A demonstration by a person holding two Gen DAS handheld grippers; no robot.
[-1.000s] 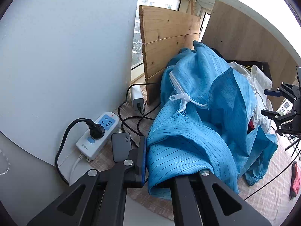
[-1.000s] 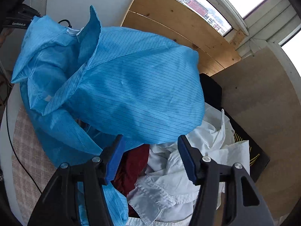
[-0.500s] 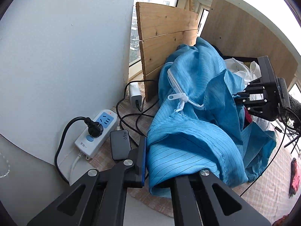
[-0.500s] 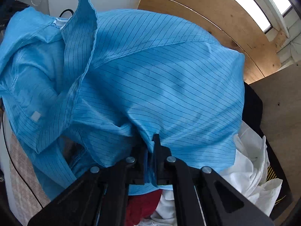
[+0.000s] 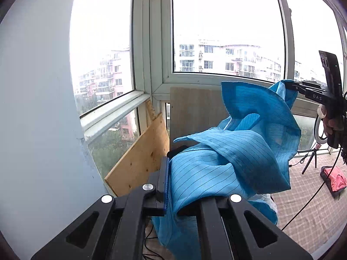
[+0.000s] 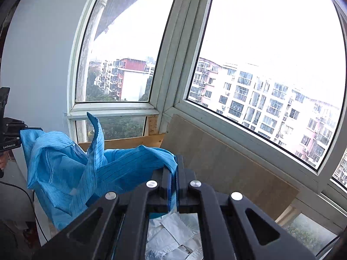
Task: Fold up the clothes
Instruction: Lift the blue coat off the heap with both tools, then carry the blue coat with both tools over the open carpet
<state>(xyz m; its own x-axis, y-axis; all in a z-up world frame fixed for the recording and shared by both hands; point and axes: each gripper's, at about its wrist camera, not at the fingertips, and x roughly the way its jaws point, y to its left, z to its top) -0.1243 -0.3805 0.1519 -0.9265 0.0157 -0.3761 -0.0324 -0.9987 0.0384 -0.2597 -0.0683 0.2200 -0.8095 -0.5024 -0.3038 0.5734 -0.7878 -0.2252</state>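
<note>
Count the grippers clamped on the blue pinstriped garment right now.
2. The left gripper pinches the blue pinstriped garment at its near lower edge; the right gripper is shut on another edge, held raised at the far right of the left wrist view.

A high-rise flat's glazed balcony: corner windows point(image 6: 260, 99) overlook apartment blocks point(image 6: 271, 110).

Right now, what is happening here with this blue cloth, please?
A person is holding a two-finger gripper in each hand, and both are clamped on one blue striped garment. The left gripper has its jaws closed on one bunched part; the right gripper pinches another edge. The garment hangs in the air between them, crumpled and not yet spread out, in front of the big windows. A white garment lies below. No fold has been made yet.
</note>
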